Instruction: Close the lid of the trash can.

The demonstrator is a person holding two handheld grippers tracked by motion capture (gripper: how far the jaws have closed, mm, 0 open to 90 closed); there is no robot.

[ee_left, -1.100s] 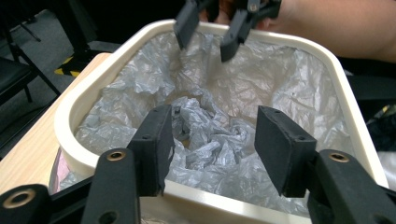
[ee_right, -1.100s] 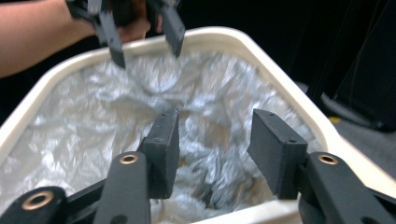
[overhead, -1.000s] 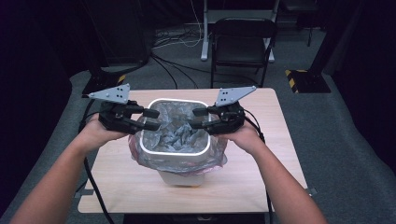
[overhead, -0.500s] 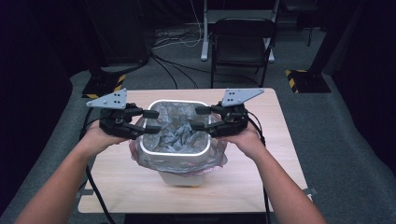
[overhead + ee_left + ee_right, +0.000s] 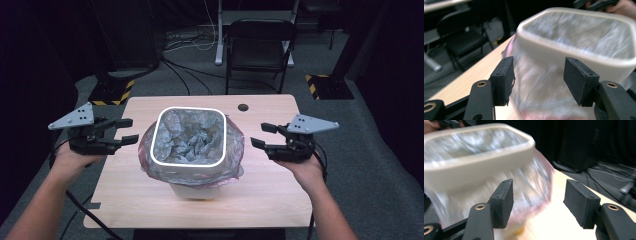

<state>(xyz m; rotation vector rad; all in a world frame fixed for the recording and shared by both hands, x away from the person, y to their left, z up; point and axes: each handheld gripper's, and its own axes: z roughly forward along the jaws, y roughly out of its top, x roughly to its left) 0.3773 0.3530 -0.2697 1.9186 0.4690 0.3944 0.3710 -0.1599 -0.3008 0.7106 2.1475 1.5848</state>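
**Lined bin at table centre, both grippers clear of it**

At the frame's left, the left gripper (image 5: pixel 123 131) hovers past the table (image 5: pixel 260 195) edge, jaws spread wide, holding nothing. In the middle stands the white bin (image 5: pixel 189 136), its clear bag (image 5: pixel 227 172) draped over the rim. At right, the right gripper (image 5: pixel 264 135) gapes empty too. A black chair (image 5: pixel 260 47) and floor cables (image 5: pixel 185 45) lie behind, upper centre.

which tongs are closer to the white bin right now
Left, narrowly. The left tongs sit open just off the bag-lined white bin's left side; the right tongs sit open a little farther off its right side. Neither touches it.
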